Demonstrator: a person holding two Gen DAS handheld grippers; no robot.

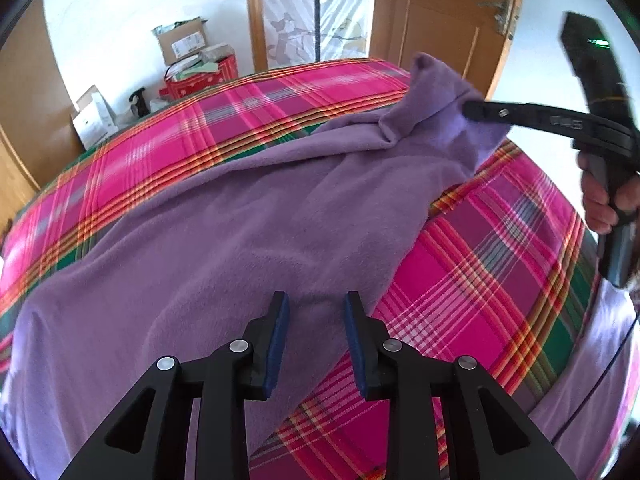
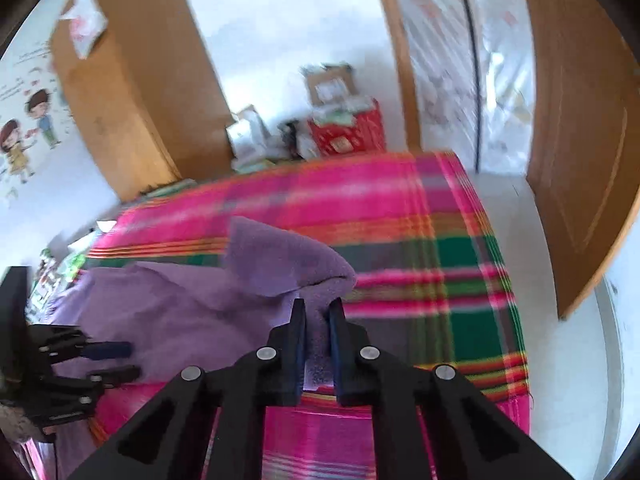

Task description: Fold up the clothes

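A purple fleece garment lies spread across a bed covered by a pink, green and orange plaid bedspread. The garment is the reference landmark for all positions below.

Left gripper: positioned over the near edge of the garment, close to where the fleece meets bare bedspread. The jaws stand wide apart, with blue pads facing each other across an empty gap. No fabric sits between them; the fleece lies beneath.

Right gripper: positioned at the far corner of the garment. The jaws are narrow and clamped on a fold of the fleece, which bunches upward above the fingertips. From the left wrist view, this corner is raised clear of the bedspread, and the fabric slopes down from it to the flat body of the garment. A hand grips the handle of the right gripper to the side of the raised corner.

Beyond the garment, past the far edge of the bed, a red box and cardboard boxes stand against a white wall. A wooden door stands open beyond the raised corner. The right wrist view is motion-blurred.
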